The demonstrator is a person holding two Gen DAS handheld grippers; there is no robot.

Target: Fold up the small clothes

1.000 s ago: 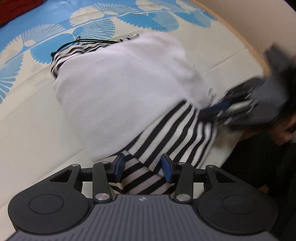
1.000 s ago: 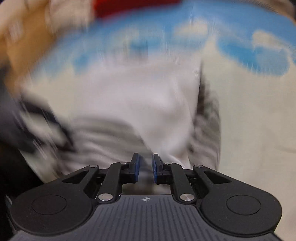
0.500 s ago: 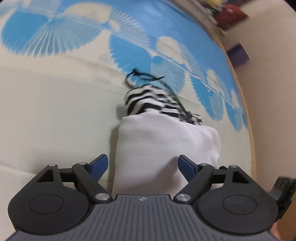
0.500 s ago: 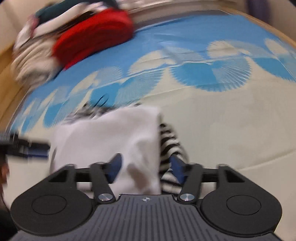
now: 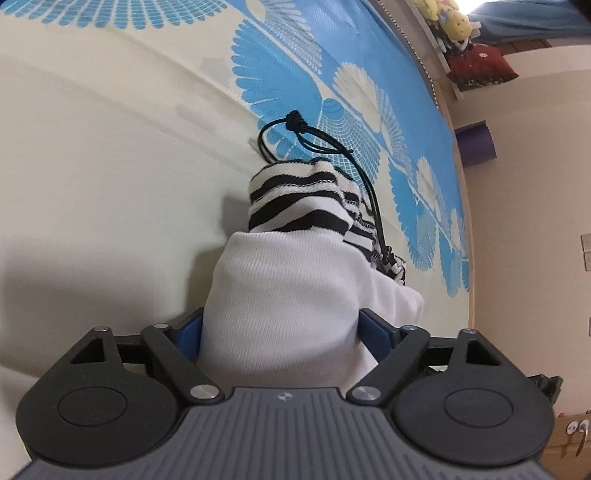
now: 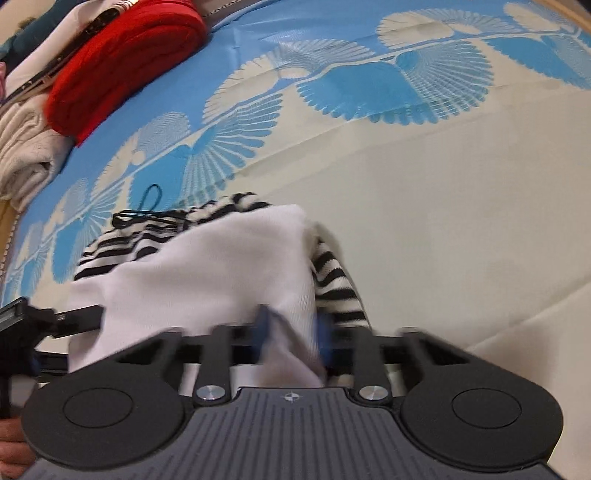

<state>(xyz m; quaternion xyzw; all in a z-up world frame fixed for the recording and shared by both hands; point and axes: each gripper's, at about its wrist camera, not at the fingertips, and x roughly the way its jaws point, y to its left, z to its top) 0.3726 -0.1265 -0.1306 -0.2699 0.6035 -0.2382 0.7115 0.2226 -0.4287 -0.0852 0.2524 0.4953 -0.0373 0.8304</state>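
Observation:
A small black-and-white striped garment (image 5: 299, 206) lies folded on the bed, its white inner side (image 5: 291, 295) on top. A black drawstring (image 5: 295, 125) trails from its far end. My left gripper (image 5: 282, 328) straddles the white fold with its jaws wide and closing. The blue pads stand at either side of the cloth. My right gripper (image 6: 291, 328) is blurred and closing, with a corner of the white cloth (image 6: 221, 269) pinched between its pads. The left gripper's fingers (image 6: 79, 316) show at the left edge of the right wrist view.
The bed cover (image 6: 443, 203) is cream with blue fan shapes. At its far left corner lie a folded red garment (image 6: 122, 62) and a cream knit (image 6: 26, 147). A wooden bed edge (image 5: 467, 221), a purple object (image 5: 476, 144) and plush toys (image 5: 447, 22) lie beyond.
The left gripper rolled, left the striped hem and opened wide around the white fold. The right gripper opened half a second ago and has since closed on the white corner.

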